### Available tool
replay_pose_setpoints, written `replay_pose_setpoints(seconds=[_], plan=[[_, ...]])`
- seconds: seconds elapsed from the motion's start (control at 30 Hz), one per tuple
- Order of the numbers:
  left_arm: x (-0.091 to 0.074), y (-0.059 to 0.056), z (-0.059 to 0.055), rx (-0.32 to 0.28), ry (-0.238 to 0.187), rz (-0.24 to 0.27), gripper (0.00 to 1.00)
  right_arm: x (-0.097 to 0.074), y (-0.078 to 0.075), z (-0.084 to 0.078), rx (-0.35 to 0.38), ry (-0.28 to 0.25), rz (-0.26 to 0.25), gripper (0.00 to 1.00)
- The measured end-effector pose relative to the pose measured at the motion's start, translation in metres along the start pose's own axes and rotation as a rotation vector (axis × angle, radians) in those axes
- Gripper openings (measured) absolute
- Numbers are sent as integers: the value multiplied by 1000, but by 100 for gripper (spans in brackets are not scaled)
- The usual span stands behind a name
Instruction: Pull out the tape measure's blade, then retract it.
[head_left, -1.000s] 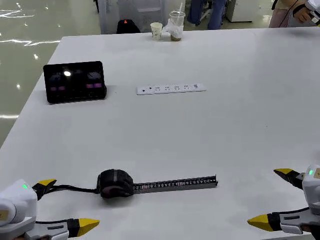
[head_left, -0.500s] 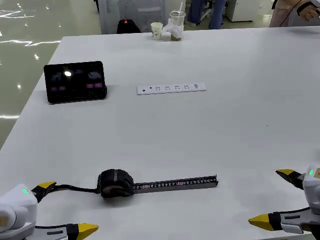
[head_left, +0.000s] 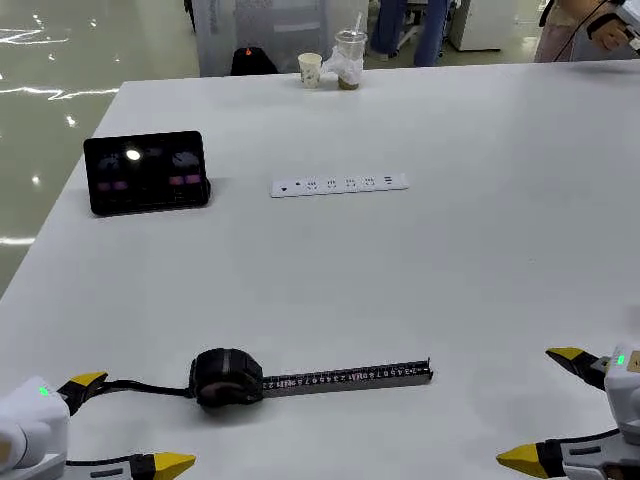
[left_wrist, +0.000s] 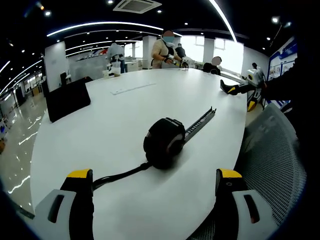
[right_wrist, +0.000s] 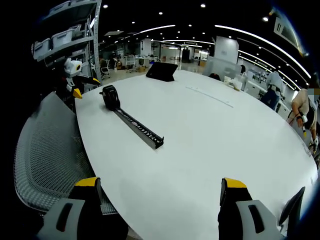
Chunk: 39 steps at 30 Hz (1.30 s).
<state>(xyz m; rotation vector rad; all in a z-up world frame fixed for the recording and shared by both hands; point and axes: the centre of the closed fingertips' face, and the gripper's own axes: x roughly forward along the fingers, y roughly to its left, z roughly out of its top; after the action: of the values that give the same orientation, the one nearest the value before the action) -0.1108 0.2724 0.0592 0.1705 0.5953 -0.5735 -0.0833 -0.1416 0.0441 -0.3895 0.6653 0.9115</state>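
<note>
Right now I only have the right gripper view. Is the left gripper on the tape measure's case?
Observer: No. The left gripper is open, with the tape measure lying ahead of its jaws, untouched.
Operator: Anything trailing from the case?
Observer: A black strap runs along the table from the case toward the left gripper's jaw; whether it touches, I cannot tell.
Operator: Far table edge?
Observer: A paper cup and a clear cup with a straw stand there.

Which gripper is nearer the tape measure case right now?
Left. The left gripper is open with the tape measure case just ahead of its jaws. The right gripper is open too, off beyond the far end of the extended blade.
</note>
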Motion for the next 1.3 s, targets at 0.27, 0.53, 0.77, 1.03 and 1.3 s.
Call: replay_pose_setpoints(seconds=[0.27,0.53,0.77,1.03,1.3], plan=[[2,-9,-1,-11,2,-24,99,0,1,-2,15,8,2,99],[11,-9,0,-53,40,-12,99,1,-2,2,6,9,7,99],[21,-23,15,-32,45,-12,99,7,-5,6,17,28,23,99],[36,-35,29,-97,32,-8,99,19,-3,21,-31,47,68,99],[46,-52,26,-37,66,-10,99,36,-6,29,-92,93,106,99]])
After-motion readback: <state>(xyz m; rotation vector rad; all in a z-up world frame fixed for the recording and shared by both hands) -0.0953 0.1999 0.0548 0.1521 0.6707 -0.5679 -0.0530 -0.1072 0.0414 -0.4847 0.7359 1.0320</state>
